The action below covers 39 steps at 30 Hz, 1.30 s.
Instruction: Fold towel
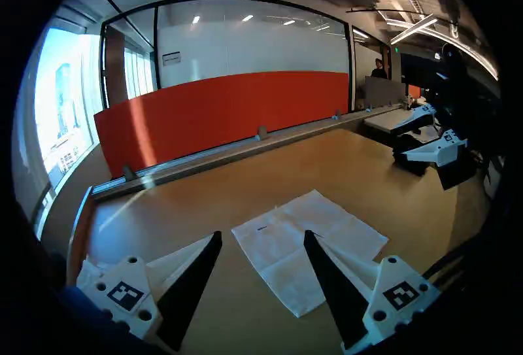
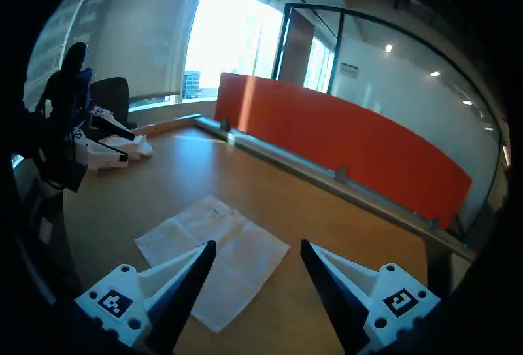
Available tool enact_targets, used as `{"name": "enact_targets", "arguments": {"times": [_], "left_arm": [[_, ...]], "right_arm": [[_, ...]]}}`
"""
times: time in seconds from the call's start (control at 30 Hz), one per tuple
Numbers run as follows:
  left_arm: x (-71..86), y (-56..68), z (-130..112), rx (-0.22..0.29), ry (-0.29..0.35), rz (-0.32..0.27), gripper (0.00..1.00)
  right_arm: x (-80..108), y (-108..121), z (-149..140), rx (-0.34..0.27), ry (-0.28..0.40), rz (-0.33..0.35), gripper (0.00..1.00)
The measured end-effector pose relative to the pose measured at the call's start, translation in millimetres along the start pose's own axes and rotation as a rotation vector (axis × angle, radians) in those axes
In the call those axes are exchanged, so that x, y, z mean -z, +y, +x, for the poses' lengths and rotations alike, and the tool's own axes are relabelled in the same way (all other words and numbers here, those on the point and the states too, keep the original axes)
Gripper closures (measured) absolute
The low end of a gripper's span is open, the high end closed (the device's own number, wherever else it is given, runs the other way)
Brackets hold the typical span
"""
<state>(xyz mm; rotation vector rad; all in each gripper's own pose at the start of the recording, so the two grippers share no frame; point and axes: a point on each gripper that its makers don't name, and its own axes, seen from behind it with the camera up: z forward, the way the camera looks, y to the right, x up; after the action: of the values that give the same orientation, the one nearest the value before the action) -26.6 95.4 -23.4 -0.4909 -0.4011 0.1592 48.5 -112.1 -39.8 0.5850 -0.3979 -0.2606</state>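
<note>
1. Towel (image 1: 307, 250) lies spread flat and unfolded on the wooden tabletop (image 1: 366, 172). It is white, with a small dark mark near one edge.
2. In the left gripper view I see my left tongs (image 1: 262, 234) standing wide with nothing held between them. The towel sits just ahead, and one finger overlaps its near edge in the picture. I cannot tell whether that finger touches the cloth.
3. In the right gripper view my right tongs (image 2: 258, 244) are spread wide too, and empty. The towel lies ahead and toward the left-side finger.
4. Each view also catches the other tongs farther off, well apart from the towel.
5. An orange partition (image 1: 222, 113) runs along the far edge of the tabletop, and a bright window (image 2: 229, 48) stands beyond one end of it.
</note>
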Motion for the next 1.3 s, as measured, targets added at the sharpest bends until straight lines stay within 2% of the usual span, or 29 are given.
{"name": "enact_targets", "arguments": {"times": [0.4,0.9,1.3], "left_arm": [[-18.1,24.4,-56,-0.007,-0.092,-0.057,0.07],[-41.0,43.9,-140,-0.013,-0.234,-0.108,0.07],[-52.5,60.1,-184,-0.03,-0.311,-0.155,0.07]], "right_arm": [[-16.5,-14,-53,0.004,-0.075,0.032,0.0],[-45.2,-42,-121,-0.002,-0.165,0.084,0.0],[-60.1,-61,-169,-0.013,-0.238,0.121,0.0]]}}
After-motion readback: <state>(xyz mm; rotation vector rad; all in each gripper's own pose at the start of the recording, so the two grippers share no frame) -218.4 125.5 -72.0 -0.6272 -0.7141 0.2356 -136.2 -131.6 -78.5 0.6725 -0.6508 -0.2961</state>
